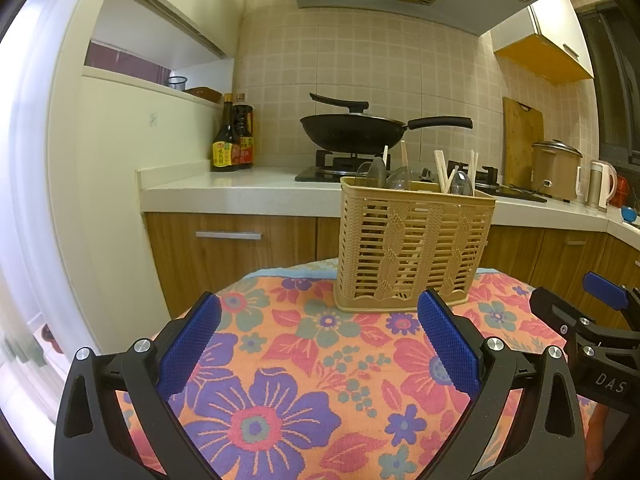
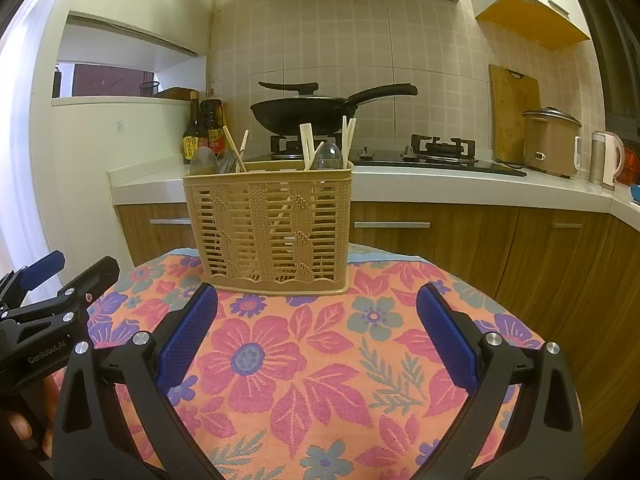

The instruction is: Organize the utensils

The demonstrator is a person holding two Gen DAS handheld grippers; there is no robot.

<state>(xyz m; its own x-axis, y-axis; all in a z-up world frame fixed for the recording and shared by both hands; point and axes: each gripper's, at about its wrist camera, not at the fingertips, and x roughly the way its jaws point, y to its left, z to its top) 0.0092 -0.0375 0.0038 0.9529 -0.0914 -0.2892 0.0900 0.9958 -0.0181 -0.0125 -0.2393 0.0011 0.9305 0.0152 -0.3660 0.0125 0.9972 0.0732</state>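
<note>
Both the left hand-held gripper (image 1: 320,320) and right hand-held gripper (image 2: 318,312) gape wide, empty, just before the tan slatted plastic utensil basket (image 2: 272,228) holding chopsticks (image 2: 306,142) and spoons (image 2: 328,156).

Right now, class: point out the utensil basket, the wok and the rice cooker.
utensil basket (image 2: 272,232), right wrist view, front slatted wall.
wok (image 2: 296,114), right wrist view, black bowl.
rice cooker (image 1: 554,172), left wrist view, brown body.
</note>
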